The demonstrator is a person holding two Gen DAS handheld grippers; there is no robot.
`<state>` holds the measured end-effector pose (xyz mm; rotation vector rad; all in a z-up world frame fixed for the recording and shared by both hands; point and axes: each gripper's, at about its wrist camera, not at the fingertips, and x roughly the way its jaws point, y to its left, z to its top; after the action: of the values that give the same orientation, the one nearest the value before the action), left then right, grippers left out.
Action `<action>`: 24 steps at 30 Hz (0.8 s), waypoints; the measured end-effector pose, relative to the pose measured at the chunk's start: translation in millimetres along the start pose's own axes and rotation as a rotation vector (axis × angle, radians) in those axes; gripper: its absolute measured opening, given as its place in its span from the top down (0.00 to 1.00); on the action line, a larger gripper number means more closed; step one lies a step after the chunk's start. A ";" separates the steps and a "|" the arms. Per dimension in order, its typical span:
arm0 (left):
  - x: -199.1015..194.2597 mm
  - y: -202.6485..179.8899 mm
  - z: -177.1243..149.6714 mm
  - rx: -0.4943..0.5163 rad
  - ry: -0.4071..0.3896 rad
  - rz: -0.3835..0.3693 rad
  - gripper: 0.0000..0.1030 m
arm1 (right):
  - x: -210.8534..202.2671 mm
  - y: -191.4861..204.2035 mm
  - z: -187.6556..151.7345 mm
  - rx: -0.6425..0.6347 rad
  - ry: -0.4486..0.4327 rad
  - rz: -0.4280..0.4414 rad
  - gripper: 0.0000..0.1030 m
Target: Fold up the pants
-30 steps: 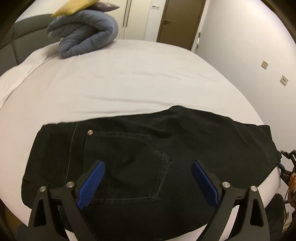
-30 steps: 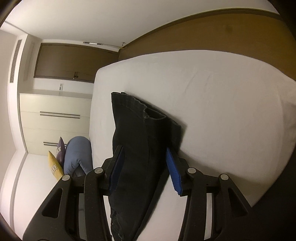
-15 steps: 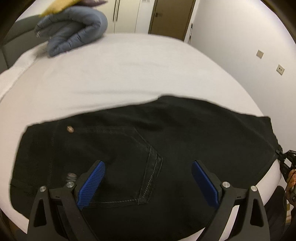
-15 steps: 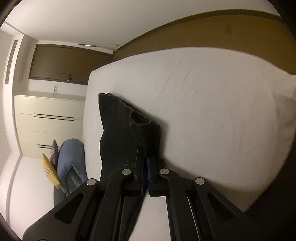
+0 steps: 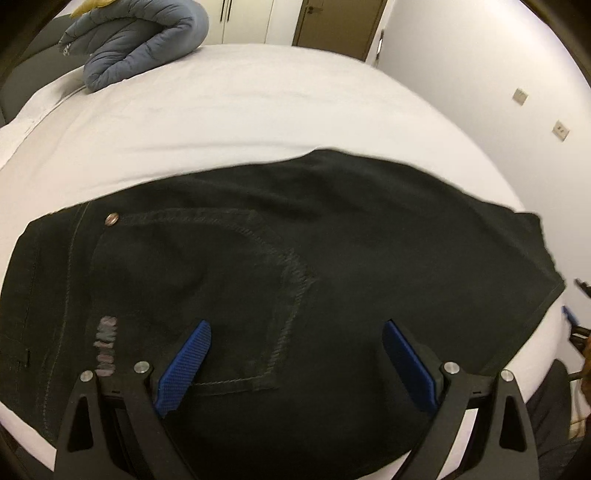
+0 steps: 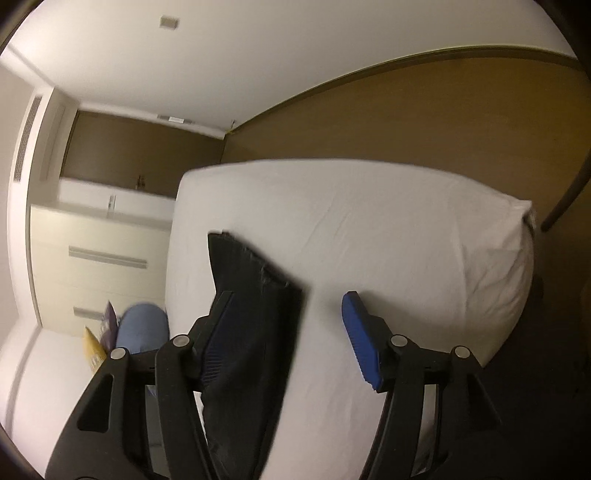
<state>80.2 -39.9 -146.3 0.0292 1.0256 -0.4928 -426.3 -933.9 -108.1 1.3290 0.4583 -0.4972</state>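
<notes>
Left-wrist view: black denim pants (image 5: 295,258) lengthwise-folded on my white bed (image 5: 240,110), cross-folds pending; left gripper (image 5: 295,362) spread, right gripper (image 6: 284,332) just reopened, neither clamping cloth.

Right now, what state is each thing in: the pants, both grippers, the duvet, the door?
pants: folded, lying flat near the bed's edge, back pocket up.
left gripper: open, over the pants, clamping nothing.
right gripper: open, jaws have just been opening; the pants' end lies between them, not pinched.
duvet: rolled up at the far side of the bed.
bed: white sheet, mostly smooth.
door: closed.
</notes>
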 end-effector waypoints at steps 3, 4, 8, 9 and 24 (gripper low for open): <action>-5.2 -12.4 3.4 0.021 -0.022 -0.047 0.07 | 12.3 7.1 -1.0 0.008 0.017 0.043 0.44; -7.2 -16.3 5.8 0.020 -0.031 -0.069 0.07 | 19.5 29.4 0.2 0.006 0.025 0.057 0.45; -2.1 -32.9 12.7 0.006 -0.029 -0.134 0.07 | 41.9 52.1 0.0 0.001 0.070 0.046 0.47; 0.4 -36.4 14.4 0.002 -0.025 -0.145 0.07 | 46.0 53.2 0.0 0.012 0.071 0.041 0.47; 43.7 -55.9 23.5 -0.014 0.091 -0.190 0.07 | 110.7 85.0 -3.2 0.028 0.050 0.041 0.90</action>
<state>94.9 -112.2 -158.5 -0.0590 1.1266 -0.6619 -287.0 -925.5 -105.4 1.3771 0.4658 -0.4386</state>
